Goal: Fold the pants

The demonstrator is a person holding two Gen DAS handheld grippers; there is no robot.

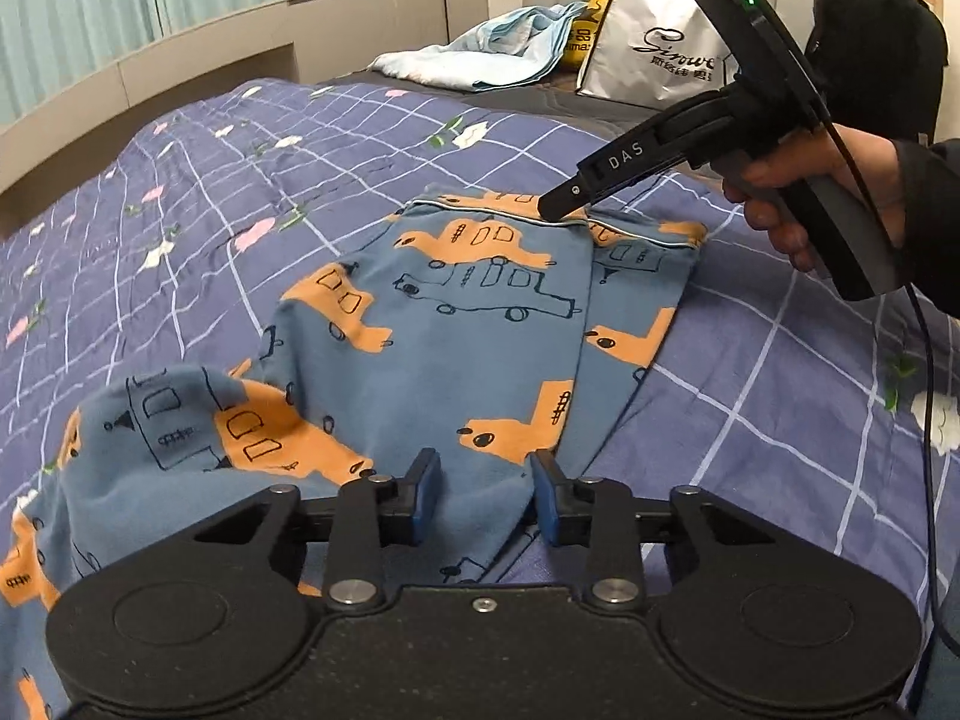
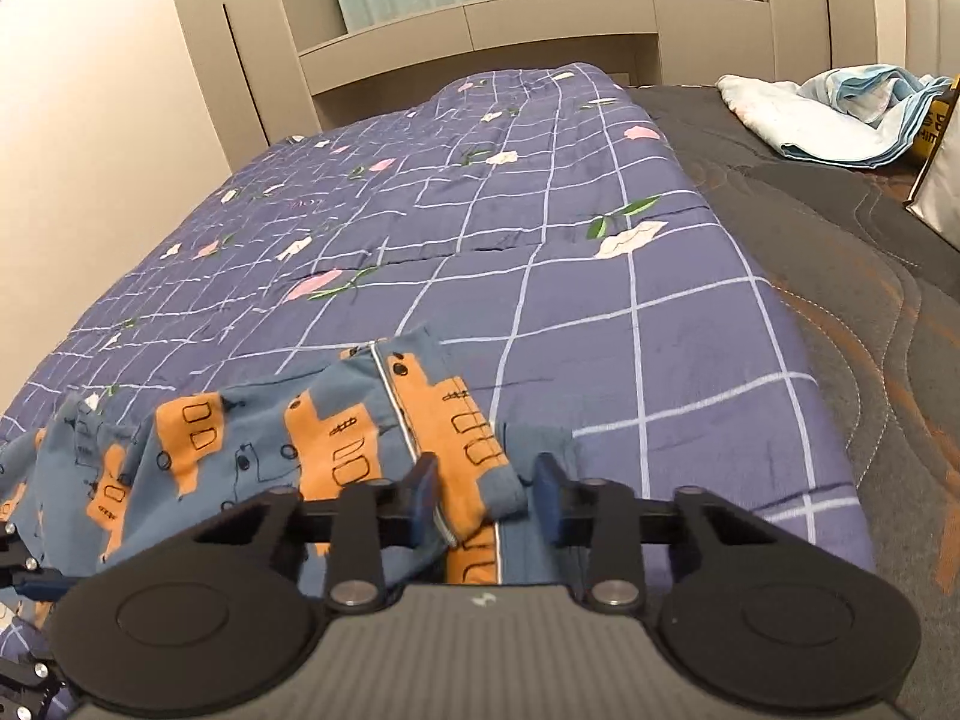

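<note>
Blue pants (image 1: pixel 456 324) with orange car prints lie folded lengthwise on the purple checked quilt (image 1: pixel 180 180). My left gripper (image 1: pixel 485 492) is open, its blue pads either side of the near part of the pants. In the left wrist view my right gripper (image 1: pixel 561 204) touches the far waistband edge. In the right wrist view my right gripper (image 2: pixel 485 495) is open, with the piped waistband of the pants (image 2: pixel 336 450) between its pads.
A white shopping bag (image 1: pixel 654 42), light blue cloth (image 1: pixel 492 54) and a yellow item (image 1: pixel 591 24) lie at the far end on the grey mattress (image 2: pixel 840 276). A wooden window ledge and curtains run along the far side of the bed.
</note>
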